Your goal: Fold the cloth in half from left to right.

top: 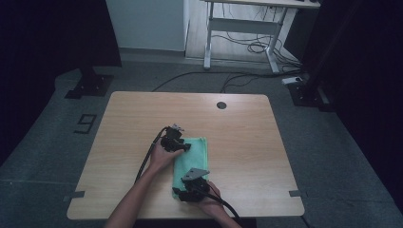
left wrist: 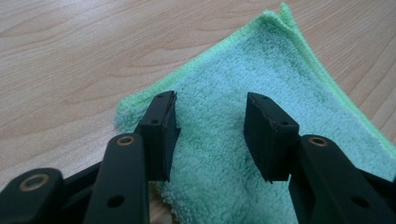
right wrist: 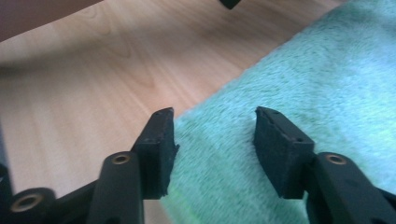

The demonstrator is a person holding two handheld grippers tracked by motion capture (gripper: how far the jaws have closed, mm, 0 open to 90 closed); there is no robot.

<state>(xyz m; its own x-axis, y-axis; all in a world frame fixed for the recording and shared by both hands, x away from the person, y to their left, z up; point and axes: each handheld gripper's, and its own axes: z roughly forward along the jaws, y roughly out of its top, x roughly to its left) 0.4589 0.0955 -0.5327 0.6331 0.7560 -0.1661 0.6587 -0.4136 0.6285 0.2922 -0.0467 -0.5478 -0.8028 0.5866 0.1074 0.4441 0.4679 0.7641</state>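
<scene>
Folded mint-green terry cloth (top: 191,164) is laid on the light wooden bench (top: 247,137), nearer its front edge (roughly mid-width). Left tongs (left wrist: 211,135) are held spread over the cloth's corner; right tongs (right wrist: 215,151) are spread above its edge, nothing pinched.

Item count, work area:

- Table (top: 142,114): one, wooden top, with one round dark grommet hole (top: 221,105) near its far edge.
- Green cloth (top: 192,159): one, folded; at its far corner two edges lie stacked, so at least two layers are present. The exact layer count cannot be confirmed.
- Handheld grippers: two, the left gripper (top: 187,147) and the right gripper (top: 177,192), each with two black jaws and one trailing cable.
- Hands: two.
- Background desk (top: 247,23): one, with several loose cables beneath it.
</scene>
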